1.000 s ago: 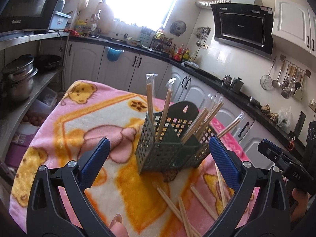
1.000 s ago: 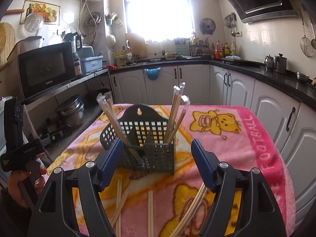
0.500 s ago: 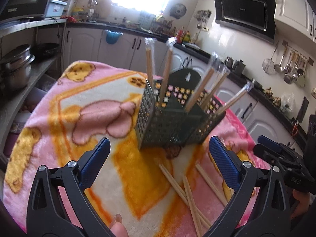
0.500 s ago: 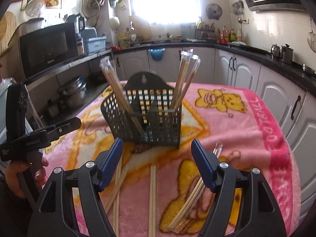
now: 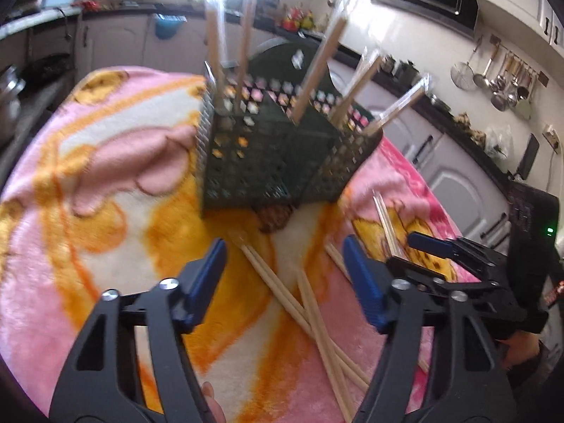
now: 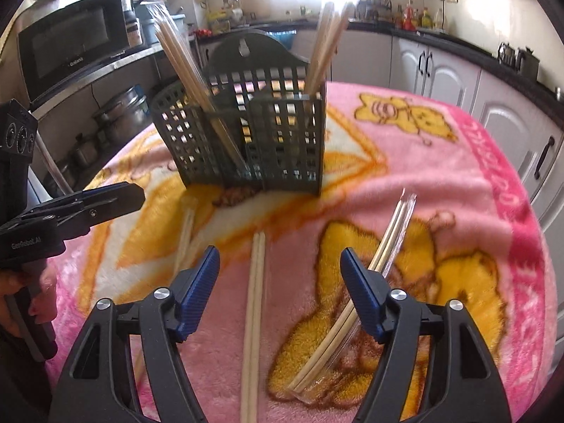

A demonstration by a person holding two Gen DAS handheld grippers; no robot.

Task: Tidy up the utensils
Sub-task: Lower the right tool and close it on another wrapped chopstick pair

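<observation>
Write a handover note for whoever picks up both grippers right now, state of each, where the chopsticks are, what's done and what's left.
Left tongs: closing, nothing gripped, over crossed loose wooden chopsticks.
Right tongs: closing, empty, above a bare wooden chopstick pair; a plastic-sleeved pair lies beside its right finger.
Done: several pairs stand in the dark green perforated plastic holder on the pink cartoon blanket.
Left: pick up the loose pairs and put them in the holder.

Two close downward wrist views, both onto the utensil basket [image 5: 282,148].
</observation>
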